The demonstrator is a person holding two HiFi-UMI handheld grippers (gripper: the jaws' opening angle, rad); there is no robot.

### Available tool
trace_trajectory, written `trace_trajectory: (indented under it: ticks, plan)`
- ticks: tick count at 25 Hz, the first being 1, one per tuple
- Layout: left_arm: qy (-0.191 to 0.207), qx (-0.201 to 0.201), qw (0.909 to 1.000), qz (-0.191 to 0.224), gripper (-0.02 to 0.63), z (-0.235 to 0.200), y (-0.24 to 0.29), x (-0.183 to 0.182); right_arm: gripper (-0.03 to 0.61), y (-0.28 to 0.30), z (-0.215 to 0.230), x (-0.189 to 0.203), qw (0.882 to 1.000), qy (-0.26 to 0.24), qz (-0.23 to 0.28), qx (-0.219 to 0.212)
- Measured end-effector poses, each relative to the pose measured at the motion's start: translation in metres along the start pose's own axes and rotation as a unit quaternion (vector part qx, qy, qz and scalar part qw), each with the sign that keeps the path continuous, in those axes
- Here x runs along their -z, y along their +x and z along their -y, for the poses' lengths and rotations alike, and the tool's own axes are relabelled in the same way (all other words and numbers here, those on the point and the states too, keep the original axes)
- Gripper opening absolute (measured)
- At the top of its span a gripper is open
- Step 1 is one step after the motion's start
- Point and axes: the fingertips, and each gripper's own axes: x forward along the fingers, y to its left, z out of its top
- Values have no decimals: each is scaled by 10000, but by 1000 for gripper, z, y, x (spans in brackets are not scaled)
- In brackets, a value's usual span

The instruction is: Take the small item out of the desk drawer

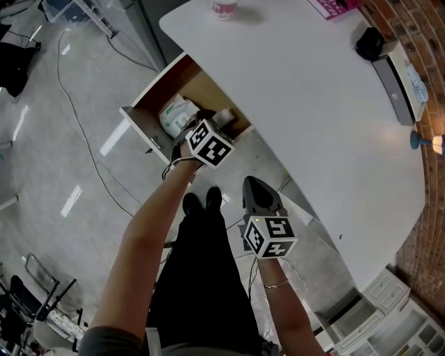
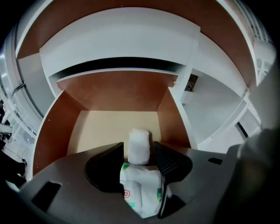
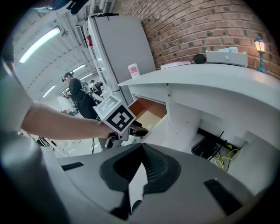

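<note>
White desk (image 1: 299, 90) is seen filling the frame from 12 to 4 o'clock. A drawer (image 1: 142, 128) is found pulled open at the desk's 10 o'clock edge, brown inside. A white packet (image 1: 175, 115) with green print is lodged in it. The left gripper (image 1: 205, 118) is held down into the drawer at the packet's 3 o'clock side, marker cube uppermost. The right gripper (image 1: 257, 188) is held at 5 o'clock of the drawer, off the desk edge, apart from the left.

On the desk:
- a cup (image 1: 224, 8) is noted at 12 o'clock
- a pink item (image 1: 334, 7) at 1 o'clock
- a black object (image 1: 368, 43) and a white device (image 1: 396, 83) at 2 o'clock
- a lamp (image 1: 421, 141) at 3 o'clock, by the brick wall (image 1: 410, 28)

A cable (image 1: 76, 118) is trailed across the floor (image 1: 55, 160) at 9 o'clock. Dark shoes (image 1: 201, 201) are seen between the arms.
</note>
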Motion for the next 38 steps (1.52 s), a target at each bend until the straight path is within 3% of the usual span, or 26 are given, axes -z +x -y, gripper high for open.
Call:
trace_trajectory:
  ticks: [6, 21, 38]
  plan:
    - [365, -57, 9989, -276, 207, 4, 22, 8, 5, 6, -1, 8, 9999, 126, -86, 20]
    - [419, -7, 9971, -637, 206, -1, 47, 18, 5, 10, -3, 18, 9996, 41, -280, -52]
    - [491, -228, 9983, -198, 183, -3, 4, 6, 5, 3, -14, 14, 9996, -24, -286, -46]
